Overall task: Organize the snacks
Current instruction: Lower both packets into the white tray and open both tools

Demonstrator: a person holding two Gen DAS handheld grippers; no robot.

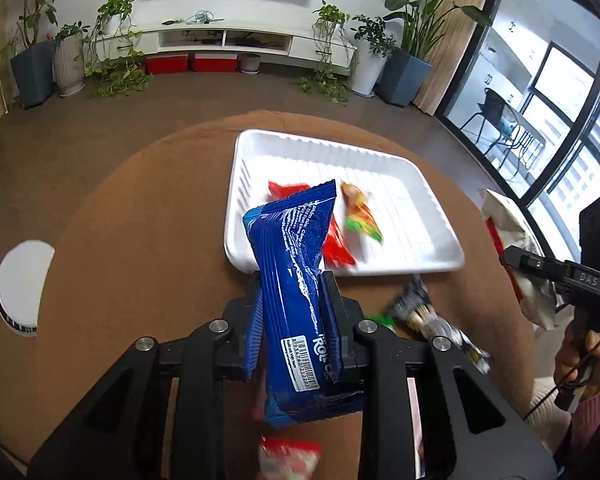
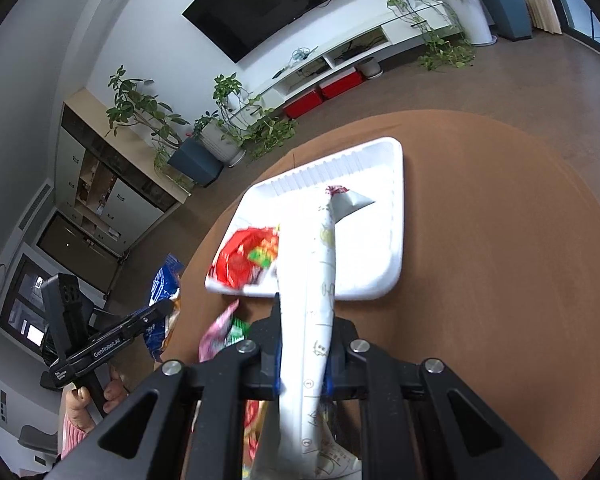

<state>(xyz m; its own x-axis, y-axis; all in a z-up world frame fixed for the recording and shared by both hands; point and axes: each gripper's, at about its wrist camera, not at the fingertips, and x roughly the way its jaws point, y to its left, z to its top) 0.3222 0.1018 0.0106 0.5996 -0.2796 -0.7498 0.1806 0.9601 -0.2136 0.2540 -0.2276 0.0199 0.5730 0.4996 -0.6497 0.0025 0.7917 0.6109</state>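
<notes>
Snacks sit in three places: some in the white tray [image 1: 400, 264], some loose on the round brown table [image 1: 148, 240], and one in each claw. The left gripper [image 1: 290, 292] has its jaws closed narrow on a blue packet [image 1: 296, 280], which stands up between the pads and leans toward 12 o'clock, its top edge over the near rim of the tray. In the tray, seen from the left wrist, a red wrapper [image 1: 336, 248] lies just beside a small orange and green wrapper [image 1: 362, 216] at its 2 o'clock. The right gripper [image 2: 304, 320] is clamped tight on a long white packet [image 2: 322, 264] that points toward 12 o'clock over the tray, its folded tip above the bare white floor. On the table near the tray's front edge lies a dark packet [image 1: 420, 312], blurred; at 6 o'clock under the left gripper a red and white wrapper [image 1: 288, 456] shows. A pink wrapper [image 2: 216, 332] lies on the table at 9 o'clock of the right gripper.
</notes>
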